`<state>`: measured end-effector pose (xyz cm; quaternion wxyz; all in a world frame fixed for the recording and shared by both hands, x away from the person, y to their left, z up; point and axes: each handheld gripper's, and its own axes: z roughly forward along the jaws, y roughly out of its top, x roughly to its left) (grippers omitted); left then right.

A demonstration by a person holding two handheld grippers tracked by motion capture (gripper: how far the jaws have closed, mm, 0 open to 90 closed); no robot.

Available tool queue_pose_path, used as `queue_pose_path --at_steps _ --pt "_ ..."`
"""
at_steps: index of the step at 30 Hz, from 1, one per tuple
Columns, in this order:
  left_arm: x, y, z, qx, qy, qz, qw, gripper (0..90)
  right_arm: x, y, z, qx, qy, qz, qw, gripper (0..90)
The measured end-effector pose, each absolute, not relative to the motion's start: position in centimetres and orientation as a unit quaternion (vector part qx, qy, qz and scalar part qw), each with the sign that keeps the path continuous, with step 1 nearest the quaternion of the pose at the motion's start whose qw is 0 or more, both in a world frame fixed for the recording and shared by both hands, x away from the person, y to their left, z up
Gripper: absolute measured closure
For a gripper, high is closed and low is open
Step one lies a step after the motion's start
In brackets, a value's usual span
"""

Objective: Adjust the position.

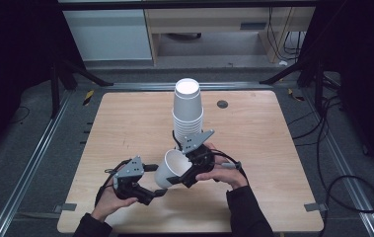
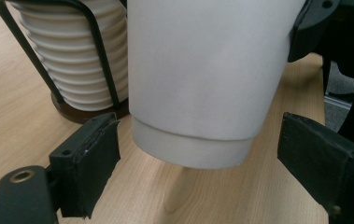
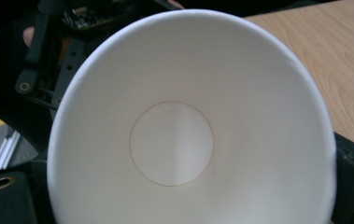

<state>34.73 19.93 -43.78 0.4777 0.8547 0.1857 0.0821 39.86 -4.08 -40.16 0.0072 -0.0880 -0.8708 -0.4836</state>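
Jaws of left gripper (image 2: 193,163) flank cup (image 2: 202,79) base.

Matt white paper cup (image 1: 170,169), pale wood-grain table (image 1: 125,128)

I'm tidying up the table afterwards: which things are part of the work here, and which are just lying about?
In the job: single paper cup held by right gripper; left gripper open at its base; cup stack in wire holder.
Lying about: dark round disc; floor cables.

Wooden table (image 1: 125,128) under racked cup stack (image 1: 187,111)
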Motion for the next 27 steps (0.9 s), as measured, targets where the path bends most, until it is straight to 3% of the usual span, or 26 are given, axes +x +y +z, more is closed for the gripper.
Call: queue_pose_path --at_steps 10,15,27 --pt "34.8 19.1 -44.5 0.873 0.184 0.069 0.446 11.9 39.4 -1.7 -40.8 -0.054 -0.902 -0.429 0.003 8.3" --pt "34.9 19.2 -44.5 0.871 0.187 0.063 0.449 21.2 39.3 -1.4 -40.7 -0.050 -0.899 -0.435 0.008 8.3" --pt "34.8 19.4 -44.4 0.868 0.185 0.067 0.455 22.8 39.2 -1.5 -40.7 -0.054 -0.894 -0.446 0.007 6.6"
